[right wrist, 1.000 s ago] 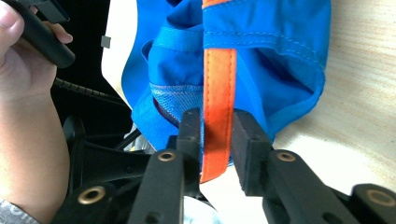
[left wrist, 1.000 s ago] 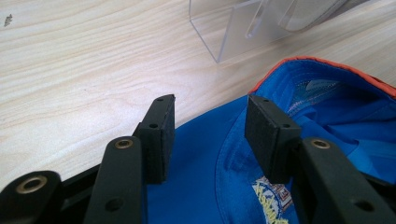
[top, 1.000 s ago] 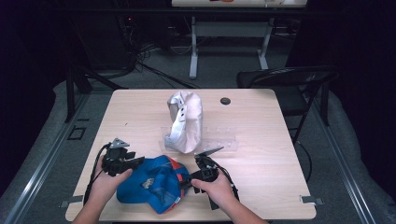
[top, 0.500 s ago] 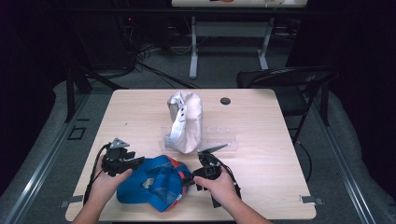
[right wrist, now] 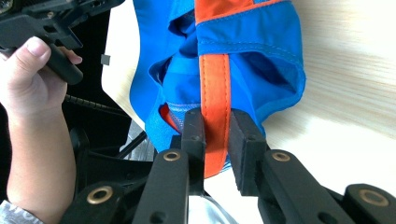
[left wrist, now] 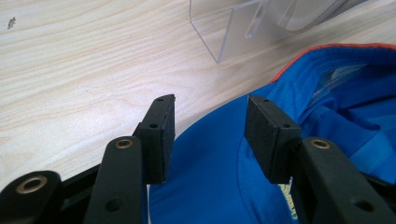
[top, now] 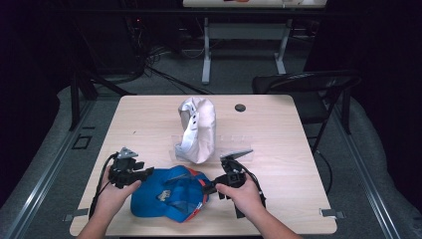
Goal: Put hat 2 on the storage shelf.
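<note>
A blue cap [top: 166, 195] with orange trim lies crown-down at the near edge of the wooden table [top: 278, 129], between the person's two hands and just in front of a clear plastic stand [left wrist: 233, 35] that carries a grey cap [top: 198, 130]. The right gripper [right wrist: 215, 128] is clamped on the cap's orange strap [right wrist: 215, 84], its pads pressing the strap from both sides. The left gripper [left wrist: 209, 133] sits at the cap's brim with its jaws apart, the blue fabric between them but not pinched.
</note>
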`<state>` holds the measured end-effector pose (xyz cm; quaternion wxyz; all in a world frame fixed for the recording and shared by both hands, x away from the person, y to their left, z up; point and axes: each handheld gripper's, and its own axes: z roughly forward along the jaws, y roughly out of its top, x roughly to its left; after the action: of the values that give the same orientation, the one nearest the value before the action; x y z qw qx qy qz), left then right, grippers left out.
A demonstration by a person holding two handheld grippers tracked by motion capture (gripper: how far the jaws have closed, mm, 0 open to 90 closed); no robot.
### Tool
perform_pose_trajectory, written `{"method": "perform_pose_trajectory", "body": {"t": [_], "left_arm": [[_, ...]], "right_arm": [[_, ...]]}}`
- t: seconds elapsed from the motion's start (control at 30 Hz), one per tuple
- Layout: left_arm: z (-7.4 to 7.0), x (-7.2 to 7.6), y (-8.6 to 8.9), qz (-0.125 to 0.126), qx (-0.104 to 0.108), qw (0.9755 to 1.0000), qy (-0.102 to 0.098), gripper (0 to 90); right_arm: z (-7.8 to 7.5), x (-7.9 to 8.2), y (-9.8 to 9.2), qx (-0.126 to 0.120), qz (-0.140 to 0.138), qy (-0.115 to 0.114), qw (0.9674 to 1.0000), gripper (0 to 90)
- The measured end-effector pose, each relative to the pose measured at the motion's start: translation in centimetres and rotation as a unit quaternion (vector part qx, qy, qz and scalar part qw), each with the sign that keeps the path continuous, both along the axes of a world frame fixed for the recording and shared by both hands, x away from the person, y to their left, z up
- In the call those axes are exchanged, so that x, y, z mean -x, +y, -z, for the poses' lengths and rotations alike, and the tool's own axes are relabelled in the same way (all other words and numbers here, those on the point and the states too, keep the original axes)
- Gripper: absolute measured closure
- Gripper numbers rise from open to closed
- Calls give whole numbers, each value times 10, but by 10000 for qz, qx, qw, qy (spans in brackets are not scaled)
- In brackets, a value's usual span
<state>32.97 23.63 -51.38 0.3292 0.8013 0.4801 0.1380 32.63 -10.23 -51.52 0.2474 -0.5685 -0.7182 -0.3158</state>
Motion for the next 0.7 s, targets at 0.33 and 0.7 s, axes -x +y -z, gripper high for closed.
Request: {"method": "perform_pose_trajectory", "body": {"t": [0.33,0.7], "left_arm": [[2,1,-6,76,-45,10000,-10,535],[2,1,-4,60,-47,10000,11,535]], "right_arm": [[-17,-2,-25,283,170,13,9995,778],[-32,-3,-39,576,257,-61,9980,778]]}}
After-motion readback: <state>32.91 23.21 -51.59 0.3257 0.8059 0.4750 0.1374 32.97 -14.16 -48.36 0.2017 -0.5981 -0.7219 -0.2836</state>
